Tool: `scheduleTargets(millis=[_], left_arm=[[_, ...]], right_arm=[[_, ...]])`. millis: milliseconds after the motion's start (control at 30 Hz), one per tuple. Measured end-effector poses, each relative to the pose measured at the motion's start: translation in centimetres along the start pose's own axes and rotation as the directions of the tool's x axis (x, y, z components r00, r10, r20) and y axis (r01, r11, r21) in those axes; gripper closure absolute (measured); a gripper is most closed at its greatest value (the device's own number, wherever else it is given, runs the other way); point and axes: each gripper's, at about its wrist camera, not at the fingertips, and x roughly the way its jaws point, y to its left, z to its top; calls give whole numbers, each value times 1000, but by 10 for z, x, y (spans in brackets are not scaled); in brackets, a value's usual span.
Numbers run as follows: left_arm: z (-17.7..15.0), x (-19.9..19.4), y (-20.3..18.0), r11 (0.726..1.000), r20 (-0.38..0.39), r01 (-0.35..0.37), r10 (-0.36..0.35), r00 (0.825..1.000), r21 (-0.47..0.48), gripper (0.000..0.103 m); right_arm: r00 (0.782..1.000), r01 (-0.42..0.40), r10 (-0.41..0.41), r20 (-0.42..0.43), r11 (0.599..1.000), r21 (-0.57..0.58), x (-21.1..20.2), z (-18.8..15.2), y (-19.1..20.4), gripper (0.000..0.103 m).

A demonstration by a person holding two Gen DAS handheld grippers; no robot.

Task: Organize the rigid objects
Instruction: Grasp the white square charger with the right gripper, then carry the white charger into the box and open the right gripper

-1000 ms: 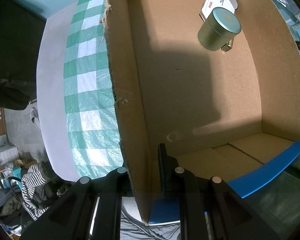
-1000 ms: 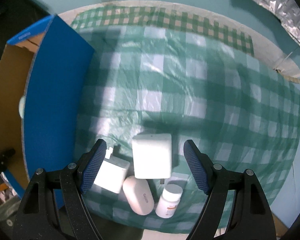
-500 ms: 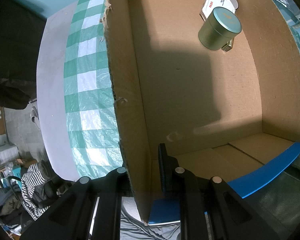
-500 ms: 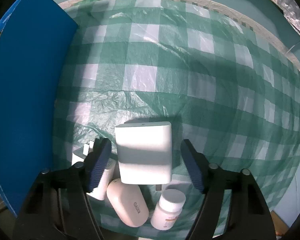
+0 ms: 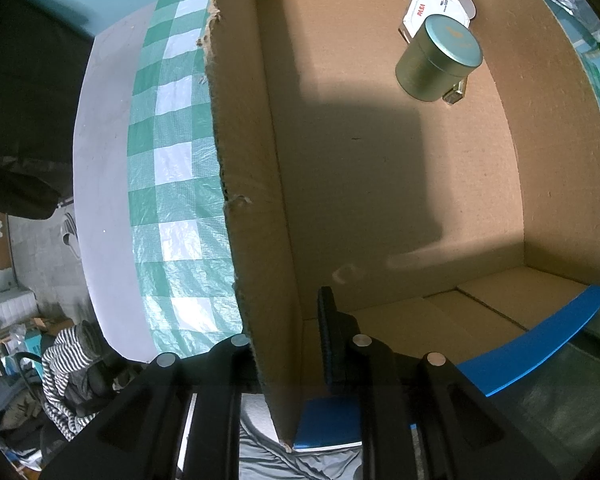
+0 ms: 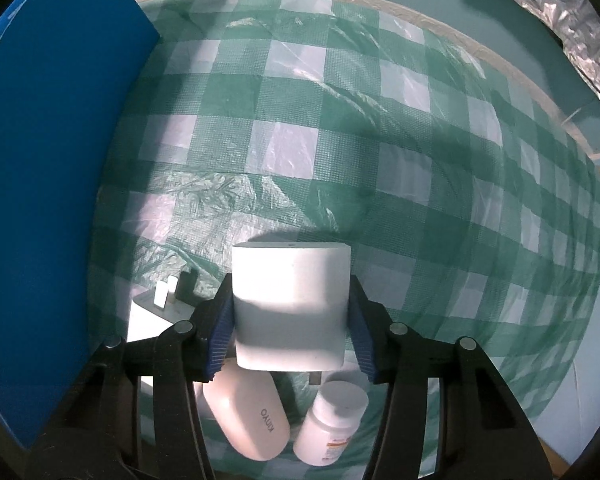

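So the right gripper [image 6: 291,322] has its blue pads clamped on both sides of a white rounded-square plastic charger block [image 6: 290,304]. Right below that sit a white oval case [image 6: 246,420] and a white pill bottle [image 6: 332,424], with a white plug adapter [image 6: 156,312] off to the left, all on the green checkered tablecloth [image 6: 340,140]. The left gripper [image 5: 284,344] is pinching the brown cardboard box [image 5: 252,240] wall; a green round tin [image 5: 438,60] sits in the far corner.

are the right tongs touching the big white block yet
Touching. The right wrist view shows both blue pads of the right tongs pressed flush against the white block's sides, no gap visible.
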Motion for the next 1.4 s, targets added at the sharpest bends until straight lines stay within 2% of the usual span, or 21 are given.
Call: scheduleTargets(millis=[300,500,1033,1400], left_arm=[[-2,1,2,1000,5,2,-2,1000,6,86],[-2,1,0,1000,6,0,0,1000,14,86],[-1,-2,-1,1000,13,1,-1,1000,26,86],[1,-3,-2,1000,14,0,0,1000,27,86]], right_arm=[[999,-34,34,14,999,21,-13,11,-16,51],[998,-53,53,38,999,2,-33,18,-11,51],[992,-76,84,94,994,-80,-94,37,29,51],[987,-98,115,114,985,-144,-122,53,55,51]])
